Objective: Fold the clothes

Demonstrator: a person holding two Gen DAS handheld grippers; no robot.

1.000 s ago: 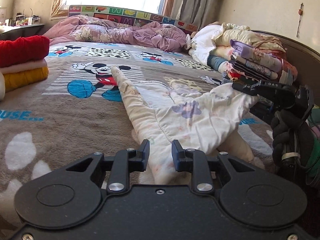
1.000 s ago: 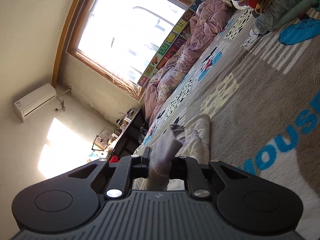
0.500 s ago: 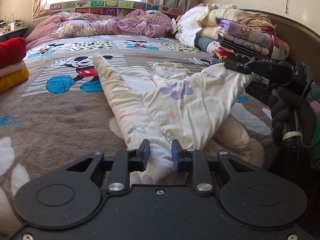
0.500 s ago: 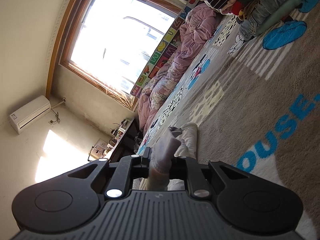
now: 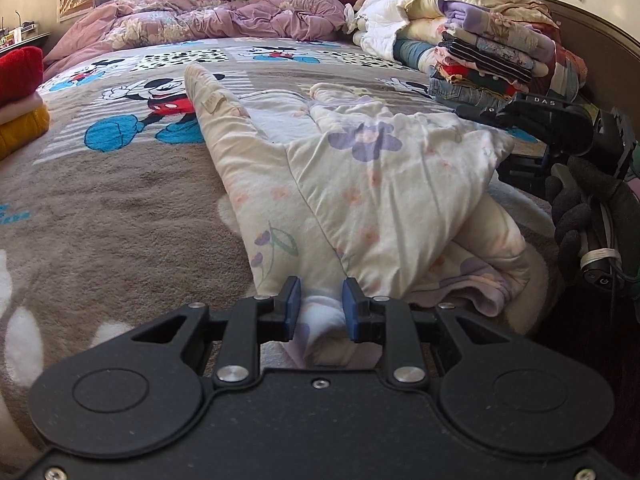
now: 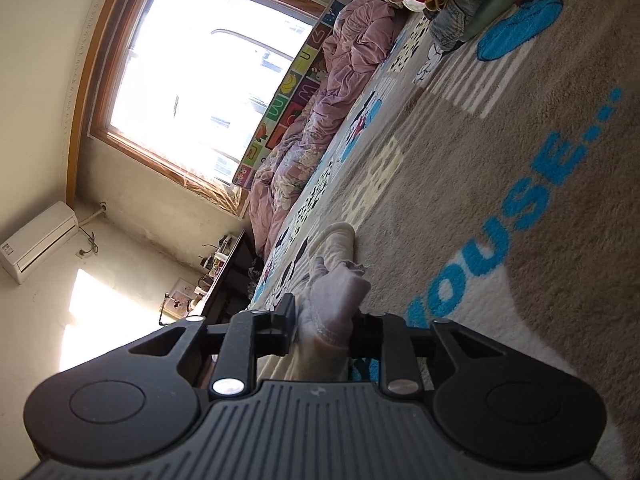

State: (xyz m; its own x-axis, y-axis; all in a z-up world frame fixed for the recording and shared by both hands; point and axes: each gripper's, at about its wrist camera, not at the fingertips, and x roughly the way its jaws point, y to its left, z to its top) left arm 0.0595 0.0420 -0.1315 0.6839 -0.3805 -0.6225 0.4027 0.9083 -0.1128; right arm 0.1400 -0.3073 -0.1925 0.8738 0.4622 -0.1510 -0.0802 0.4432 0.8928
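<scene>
- Left wrist view: a cream floral garment (image 5: 360, 184) was seen lying on the blanket (image 5: 120, 208) of a bed, partly folded, one flap laid diagonally across the rest.
- One long narrow part of the garment was stretched away toward the cartoon mouse print (image 5: 160, 100).
- The left gripper (image 5: 319, 306) was held low at the garment's near edge, its blue pads (image 5: 294, 296) pinching a bunched fold of the cloth.
- The right gripper (image 5: 532, 114) was seen at the right, at the garment's far corner, carried by a hand in a dark glove (image 5: 580, 208).
- A stack of folded clothes (image 5: 480, 56) was seen behind it, against the headboard (image 5: 600, 36).
- A rumpled purple quilt (image 5: 224, 20) was spread along the far side of the bed, and red and yellow folded items (image 5: 20, 96) were piled at the left edge.
- Right wrist view: the picture was rolled far over, with a bright window (image 6: 200, 80) and an air conditioner (image 6: 38, 240) seen on the wall.
- The right gripper (image 6: 324, 320) was being opened, its fingers parting; the garment's corner (image 6: 332, 304) was between them, and whether it was touched by the pads could not be told.
</scene>
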